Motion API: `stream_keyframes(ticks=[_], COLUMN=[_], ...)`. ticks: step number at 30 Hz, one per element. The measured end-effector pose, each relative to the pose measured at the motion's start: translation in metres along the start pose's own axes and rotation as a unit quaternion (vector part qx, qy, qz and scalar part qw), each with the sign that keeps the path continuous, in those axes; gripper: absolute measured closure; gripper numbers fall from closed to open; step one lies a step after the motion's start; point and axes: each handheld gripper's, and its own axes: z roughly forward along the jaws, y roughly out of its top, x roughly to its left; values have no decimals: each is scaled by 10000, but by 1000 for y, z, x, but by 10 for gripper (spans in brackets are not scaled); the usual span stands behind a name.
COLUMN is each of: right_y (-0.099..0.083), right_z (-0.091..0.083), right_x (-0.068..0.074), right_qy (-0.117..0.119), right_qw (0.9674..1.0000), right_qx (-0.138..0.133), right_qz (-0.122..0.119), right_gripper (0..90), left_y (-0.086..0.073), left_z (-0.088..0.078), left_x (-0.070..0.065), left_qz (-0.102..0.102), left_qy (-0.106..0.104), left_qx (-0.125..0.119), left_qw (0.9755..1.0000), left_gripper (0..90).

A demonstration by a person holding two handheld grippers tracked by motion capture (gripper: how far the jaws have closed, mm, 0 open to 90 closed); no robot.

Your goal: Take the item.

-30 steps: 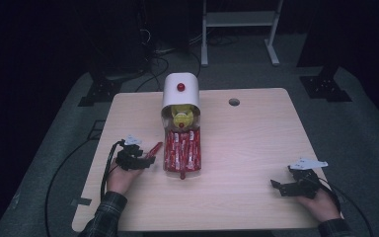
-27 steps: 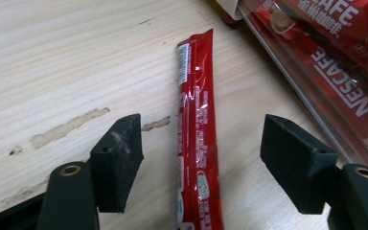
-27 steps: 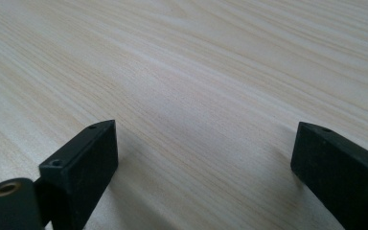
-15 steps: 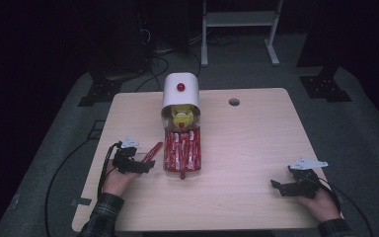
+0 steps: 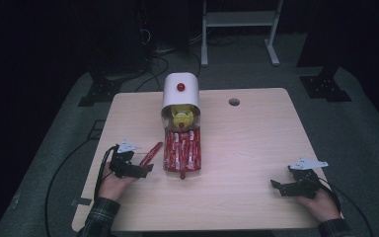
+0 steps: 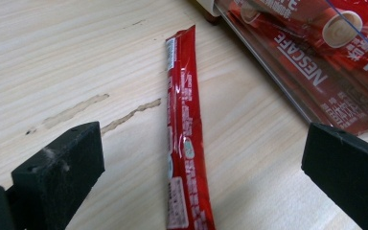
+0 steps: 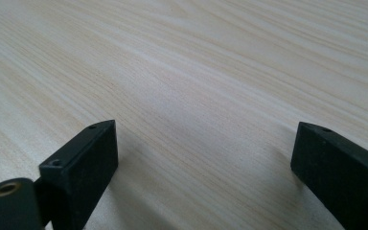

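We see a single red coffee stick (image 6: 186, 143) lying flat on the wooden table (image 5: 246, 143), just left of the clear tray of red sticks (image 5: 182, 150) that runs out from the white dispenser (image 5: 180, 91). In the left gripper view the stick lies between our left gripper's (image 6: 201, 172) two jaws, which stand wide apart and touch nothing. Our right gripper (image 7: 203, 170) sits at the near right of the table, well apart from the stick, jaws spread wide over bare wood.
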Motion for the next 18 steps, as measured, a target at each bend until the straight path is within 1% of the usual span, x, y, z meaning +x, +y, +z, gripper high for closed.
stream_keyframes(ticks=[6, 12, 13, 18], right_y=[0, 0, 0, 0], right_z=[0, 0, 0, 0], right_x=[0, 0, 0, 0], right_qy=[-1, -1, -1, 1], right_qw=[10000, 10000, 10000, 10000], right_qx=[0, 0, 0, -3], right_qz=[1, 1, 1, 9], right_gripper=[78, 78, 78, 78], left_y=[-7, -16, -19, -28], left_z=[-6, -13, -14, -17], left_x=[0, -1, -2, -2], left_qz=[-12, 23, 8, 81], left_qy=[5, 39, 29, 65], left_qx=[-1, 21, 35, 134], left_qw=[10000, 10000, 10000, 9999], left_gripper=[5, 5, 5, 5])
